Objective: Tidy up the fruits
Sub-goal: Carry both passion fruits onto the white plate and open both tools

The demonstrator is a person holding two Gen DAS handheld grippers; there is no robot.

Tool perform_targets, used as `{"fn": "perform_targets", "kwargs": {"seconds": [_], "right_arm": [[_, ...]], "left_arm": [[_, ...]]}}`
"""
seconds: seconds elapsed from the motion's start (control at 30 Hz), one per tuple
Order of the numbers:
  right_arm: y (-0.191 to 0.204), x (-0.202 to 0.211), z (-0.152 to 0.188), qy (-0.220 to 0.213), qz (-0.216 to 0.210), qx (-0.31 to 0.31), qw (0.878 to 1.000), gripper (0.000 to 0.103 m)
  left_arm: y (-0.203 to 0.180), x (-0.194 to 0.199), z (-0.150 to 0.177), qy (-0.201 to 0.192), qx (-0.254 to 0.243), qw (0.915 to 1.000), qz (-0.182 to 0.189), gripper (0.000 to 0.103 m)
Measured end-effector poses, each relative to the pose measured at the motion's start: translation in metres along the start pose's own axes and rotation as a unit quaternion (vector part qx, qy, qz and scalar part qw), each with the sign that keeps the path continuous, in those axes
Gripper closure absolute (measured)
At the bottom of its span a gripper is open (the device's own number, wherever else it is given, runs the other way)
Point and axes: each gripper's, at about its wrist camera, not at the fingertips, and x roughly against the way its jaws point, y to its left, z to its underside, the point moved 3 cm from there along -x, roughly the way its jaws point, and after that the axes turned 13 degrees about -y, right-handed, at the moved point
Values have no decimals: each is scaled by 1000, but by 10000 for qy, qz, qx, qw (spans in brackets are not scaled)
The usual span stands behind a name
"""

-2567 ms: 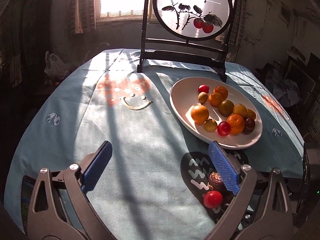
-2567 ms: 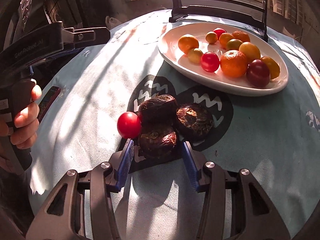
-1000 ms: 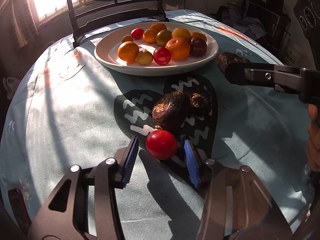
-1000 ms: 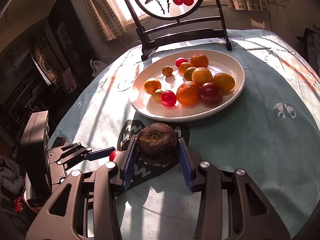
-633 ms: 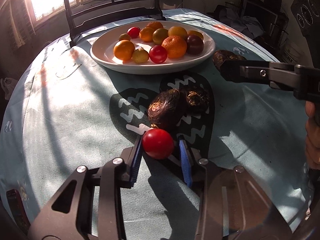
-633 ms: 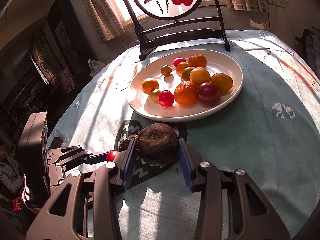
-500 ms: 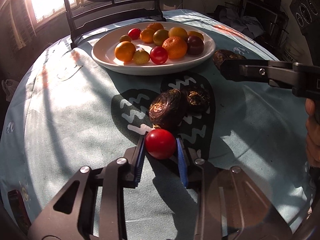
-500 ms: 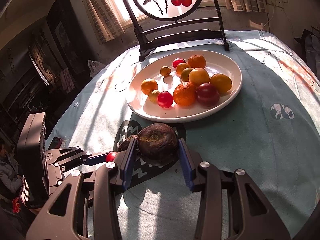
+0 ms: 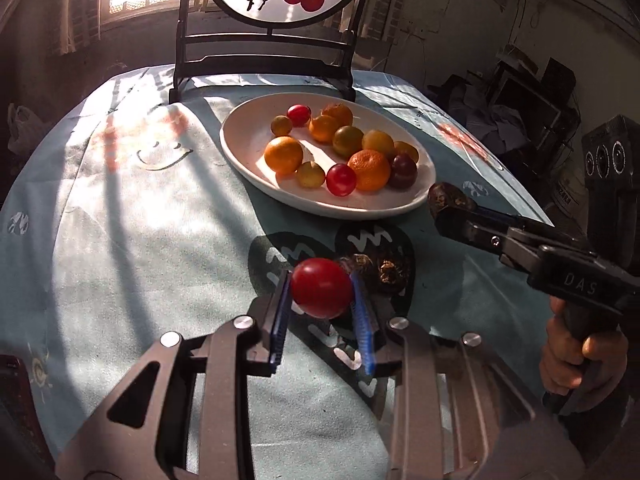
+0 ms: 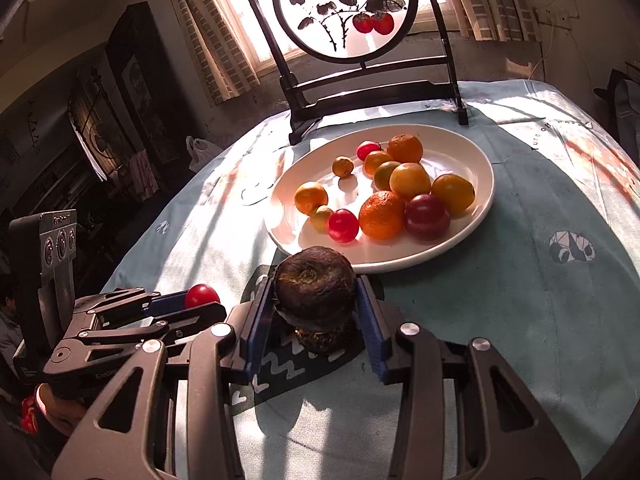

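My left gripper (image 9: 322, 304) is shut on a red tomato (image 9: 321, 287) and holds it above the table, short of the white oval plate (image 9: 248, 136). The tomato also shows in the right wrist view (image 10: 201, 295). My right gripper (image 10: 316, 304) is shut on a dark wrinkled fruit (image 10: 315, 286), lifted just in front of the plate's (image 10: 484, 176) near rim; it shows at the right of the left wrist view (image 9: 444, 198). The plate holds several oranges, yellow fruits, red tomatoes and a dark plum. Two more dark fruits (image 9: 384, 270) lie on the cloth's black patch.
A light blue tablecloth (image 9: 120, 240) covers the round table. A dark wooden stand with a round painted screen (image 9: 276, 8) stands behind the plate. A phone (image 9: 12, 384) lies at the near left edge. Dark furniture surrounds the table.
My left gripper has closed on the red tomato and lifted it off the cloth, turning toward the plate. My right gripper has raised the dark fruit slightly nearer the plate.
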Motion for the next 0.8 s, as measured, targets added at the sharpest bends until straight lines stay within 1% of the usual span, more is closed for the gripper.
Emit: {"fn": "perform_targets", "kwargs": {"seconds": [0.07, 0.13, 0.17, 0.27, 0.37, 0.5, 0.53, 0.57, 0.6, 0.63, 0.7, 0.77, 0.8], "right_arm": [[-5, -5, -13, -247, 208, 3, 9995, 61], [-11, -14, -25, -446, 443, 76, 9980, 61], [-16, -20, -30, -486, 507, 36, 9975, 61], [-30, -38, -41, -518, 629, -83, 9966, 61], [-42, -56, -47, -490, 707, -125, 9962, 61], [-51, -75, -51, -381, 719, -119, 9966, 61], [-52, -78, -51, -360, 733, -125, 9966, 59], [-54, -80, -51, -352, 743, -133, 9965, 54], [-55, -80, -51, -332, 756, -135, 9965, 54], [-55, -80, -52, -316, 738, -140, 9967, 54], [-53, -74, -53, -369, 700, -147, 9968, 54], [-48, -64, -54, -432, 657, -117, 9968, 54], [-46, -60, -53, -447, 637, -107, 9969, 54]], "left_arm": [[-6, -8, -24, -220, 12, 9998, -15, 73], [-11, -22, -47, -455, -79, 9987, -200, 73], [-12, -32, -55, -494, -111, 9983, -280, 73], [-7, -61, -71, -444, -7, 9982, -400, 73], [2, -88, -79, -337, 54, 9976, -609, 73], [11, -109, -84, -251, 38, 9967, -771, 73], [11, -111, -85, -246, -1, 9963, -827, 72], [12, -112, -86, -273, -52, 9956, -890, 68], [12, -110, -86, -314, -107, 9947, -973, 43], [12, -106, -87, -414, -150, 9930, -1095, 23], [11, -96, -89, -642, -209, 9900, -1237, 19], [9, -85, -91, -648, -222, 9903, -1207, 16], [9, -79, -90, -677, -211, 9901, -1210, 11]]}}
